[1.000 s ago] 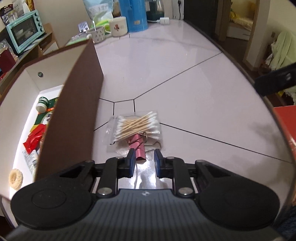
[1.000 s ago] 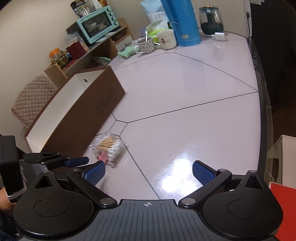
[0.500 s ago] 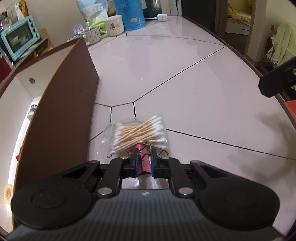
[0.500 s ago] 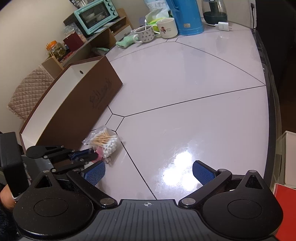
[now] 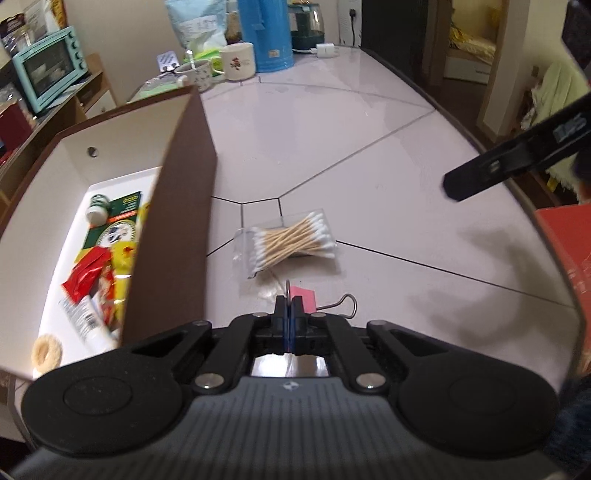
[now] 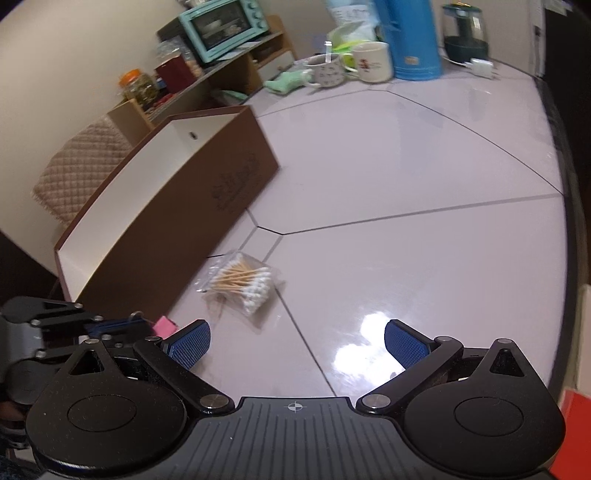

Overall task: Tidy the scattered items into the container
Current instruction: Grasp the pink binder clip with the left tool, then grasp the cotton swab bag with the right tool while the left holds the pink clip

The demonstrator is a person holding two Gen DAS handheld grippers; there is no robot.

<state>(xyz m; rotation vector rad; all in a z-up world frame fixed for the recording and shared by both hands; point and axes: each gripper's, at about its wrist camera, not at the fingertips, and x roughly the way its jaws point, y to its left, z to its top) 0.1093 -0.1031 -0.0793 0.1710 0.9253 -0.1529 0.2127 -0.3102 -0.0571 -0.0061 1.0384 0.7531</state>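
Along the left edge of the tabletop stands the container, a long brown box with a white interior, open at the top. Inside it, in the left wrist view, lie a small white bottle, a green printed packet, a red wrapper, a white tube and a pale ring. Just beside the container's right wall, on a seam in the tabletop, rests a clear bag of cotton swabs, flat and untouched. Nearer the camera, the left claw has just been closing and now has its blue pads together on one wire handle of the pink binder clip; the clip's second wire loop juts to the right. Whether the clip rests on the tabletop or is clear of it cannot be told. At the right, the right claw hangs over bare tabletop with its blue pads wide apart and nothing between them. Across the far edge stand two mugs, a blue jug and a teal toaster oven on a side shelf.
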